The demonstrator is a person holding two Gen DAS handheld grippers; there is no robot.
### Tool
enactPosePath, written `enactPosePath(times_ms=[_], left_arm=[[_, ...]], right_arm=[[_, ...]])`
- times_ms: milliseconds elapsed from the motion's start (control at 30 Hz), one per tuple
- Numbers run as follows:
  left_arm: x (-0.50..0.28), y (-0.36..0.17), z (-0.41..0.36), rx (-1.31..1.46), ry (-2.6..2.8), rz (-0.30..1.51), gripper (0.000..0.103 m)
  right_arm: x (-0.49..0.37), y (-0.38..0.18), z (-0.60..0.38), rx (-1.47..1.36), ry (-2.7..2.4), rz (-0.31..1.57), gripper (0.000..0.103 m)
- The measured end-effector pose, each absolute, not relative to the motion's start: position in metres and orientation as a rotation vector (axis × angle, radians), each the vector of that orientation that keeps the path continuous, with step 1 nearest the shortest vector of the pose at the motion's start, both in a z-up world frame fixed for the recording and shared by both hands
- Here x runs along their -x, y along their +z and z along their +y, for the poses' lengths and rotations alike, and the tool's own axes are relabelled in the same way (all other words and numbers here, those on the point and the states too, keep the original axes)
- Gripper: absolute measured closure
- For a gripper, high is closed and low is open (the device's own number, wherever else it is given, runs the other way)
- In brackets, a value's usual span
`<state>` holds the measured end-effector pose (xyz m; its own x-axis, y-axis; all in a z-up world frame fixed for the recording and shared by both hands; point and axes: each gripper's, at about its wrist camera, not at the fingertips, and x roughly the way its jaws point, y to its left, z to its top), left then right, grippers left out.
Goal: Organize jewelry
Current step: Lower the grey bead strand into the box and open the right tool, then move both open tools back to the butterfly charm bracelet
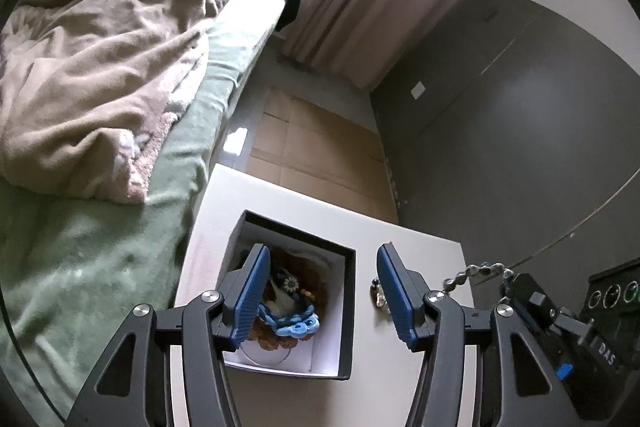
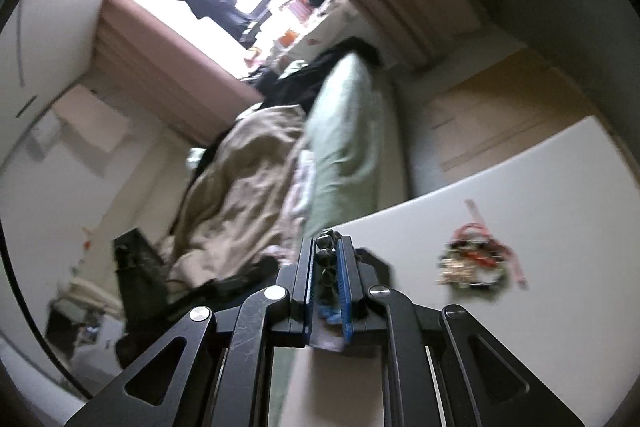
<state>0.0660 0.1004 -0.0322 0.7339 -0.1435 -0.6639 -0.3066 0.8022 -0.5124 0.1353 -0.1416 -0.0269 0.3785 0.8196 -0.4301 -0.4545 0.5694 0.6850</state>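
My left gripper (image 1: pixel 323 250) stands open above a black-rimmed white box (image 1: pixel 347 307) on the white table (image 1: pixel 420 227). Nothing is between its blue pads. The box holds a blue crochet bracelet (image 1: pixel 294 325), brown beads and a daisy charm. A small beaded piece (image 1: pixel 378 293) lies on the table beside the right finger. At the right edge my right gripper (image 1: pixel 520 287) is shut on a silver bead chain (image 1: pixel 476 273) that hangs out to its left. In the right wrist view the right gripper (image 2: pixel 326 243) pinches those beads (image 2: pixel 325 255), raised off the table.
A tangled pile of jewelry (image 2: pixel 472 263) lies on the table to the right. A bed with a green sheet (image 1: pixel 100 267) and a beige duvet (image 1: pixel 100 67) borders the table's left. Cardboard (image 1: pixel 312 143) covers the floor beyond. A dark device (image 1: pixel 612 295) sits at the far right.
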Motion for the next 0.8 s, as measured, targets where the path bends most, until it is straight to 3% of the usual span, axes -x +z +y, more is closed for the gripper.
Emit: enactPosePath(times_ms=[433,467,500,567,800], left_arm=[[-0.057,-0.03,0.131,0.717,0.159,0.712,0.046],[-0.055,-0.03,0.133,0.721,0.163,0.711,0.046],[-0.054,-0.031,0.135,0.728,0.167,0.709,0.046],[-0.053,-0.031,0.136,0.732,0.168,0.709,0.046],[-0.054,-0.03,0.126,0.707,0.146,0.722,0.046]], right_arm=[[-0.133,-0.052,-0.073,-0.523,0.965,0.936,0.09],[-0.136,-0.056,-0.07,-0.506,0.931,0.961,0.088],[-0.139,-0.062,-0.067,-0.481,0.89,1.0,0.07],[-0.147,-0.076,-0.066,-0.466,0.814,1.085,0.048],[-0.147,-0.071,-0.102,-0.475,0.755,1.03,0.047]])
